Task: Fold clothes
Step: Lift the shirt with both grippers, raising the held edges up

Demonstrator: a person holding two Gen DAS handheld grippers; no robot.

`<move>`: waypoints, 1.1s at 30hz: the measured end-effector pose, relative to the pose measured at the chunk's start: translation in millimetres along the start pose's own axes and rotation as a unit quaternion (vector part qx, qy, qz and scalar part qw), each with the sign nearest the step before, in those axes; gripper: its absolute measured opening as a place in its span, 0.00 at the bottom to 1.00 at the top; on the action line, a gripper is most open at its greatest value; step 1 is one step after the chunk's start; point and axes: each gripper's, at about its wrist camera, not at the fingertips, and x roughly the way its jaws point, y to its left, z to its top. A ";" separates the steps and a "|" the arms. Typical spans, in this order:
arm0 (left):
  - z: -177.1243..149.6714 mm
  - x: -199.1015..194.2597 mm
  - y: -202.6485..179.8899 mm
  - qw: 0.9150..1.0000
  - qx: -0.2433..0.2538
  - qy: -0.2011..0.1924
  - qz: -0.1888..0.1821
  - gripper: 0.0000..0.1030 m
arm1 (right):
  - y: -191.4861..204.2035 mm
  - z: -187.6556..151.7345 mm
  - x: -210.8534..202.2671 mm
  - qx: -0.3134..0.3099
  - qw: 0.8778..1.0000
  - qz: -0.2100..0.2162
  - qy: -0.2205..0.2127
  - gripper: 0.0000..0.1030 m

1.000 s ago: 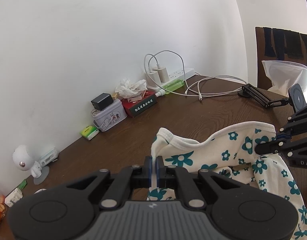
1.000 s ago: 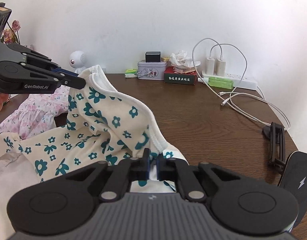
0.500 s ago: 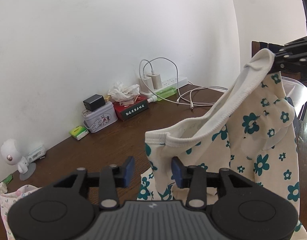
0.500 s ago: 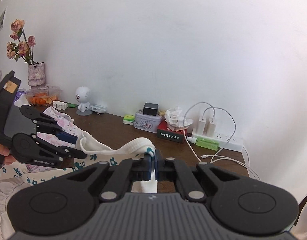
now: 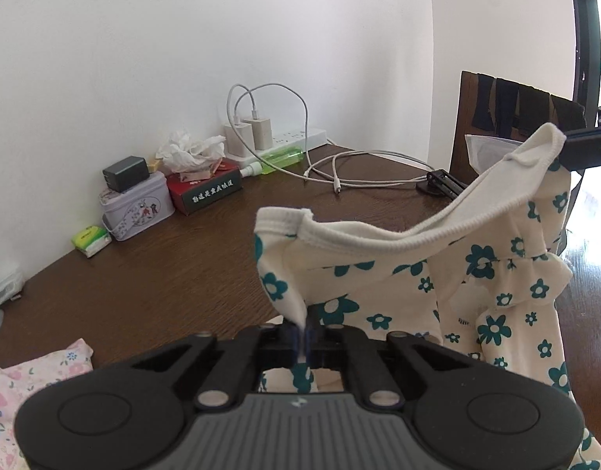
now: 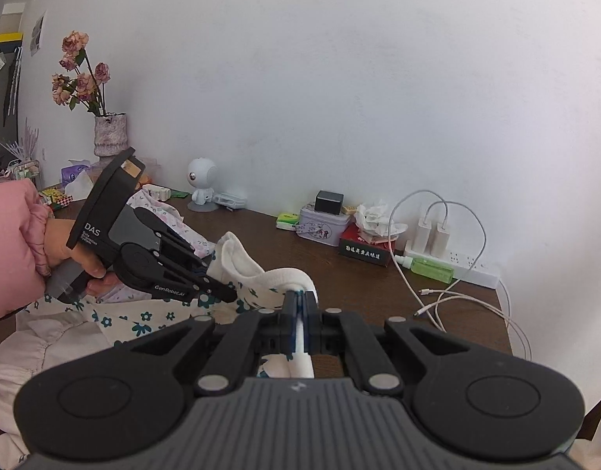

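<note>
Left gripper [image 5: 302, 338] and right gripper [image 6: 300, 315] are each clamped on the floral garment [image 5: 457, 274], held aloft unfolded above the surface [image 5: 175, 274]; folding not yet begun.

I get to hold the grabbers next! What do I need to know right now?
Left tool: shut on the flowered top's fabric, below its ribbed white hem.
Right tool: shut on the white hem, held higher than the left.
The top hangs between the two tools above the brown table, not spread flat. A pink flowered garment lies on the table to the left.
Done: the top is gripped at two points and lifted.
Left: lay it flat, then fold it; no fold is made yet. Keep both tools shut until it is down.
</note>
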 end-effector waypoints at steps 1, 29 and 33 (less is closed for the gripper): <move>0.2 -2.2 -1.1 1.000 -0.002 -0.007 0.000 0.02 | -3.0 -4.4 3.7 0.012 1.000 0.003 0.007 0.02; 141.2 -204.2 -9.1 0.953 0.021 -0.225 0.200 0.02 | -0.9 154.8 -58.8 -0.051 0.988 -0.098 -0.105 0.02; 190.7 -287.1 -26.5 0.925 0.022 -0.282 0.252 0.02 | 27.4 228.5 -132.6 -0.090 0.968 -0.131 -0.195 0.02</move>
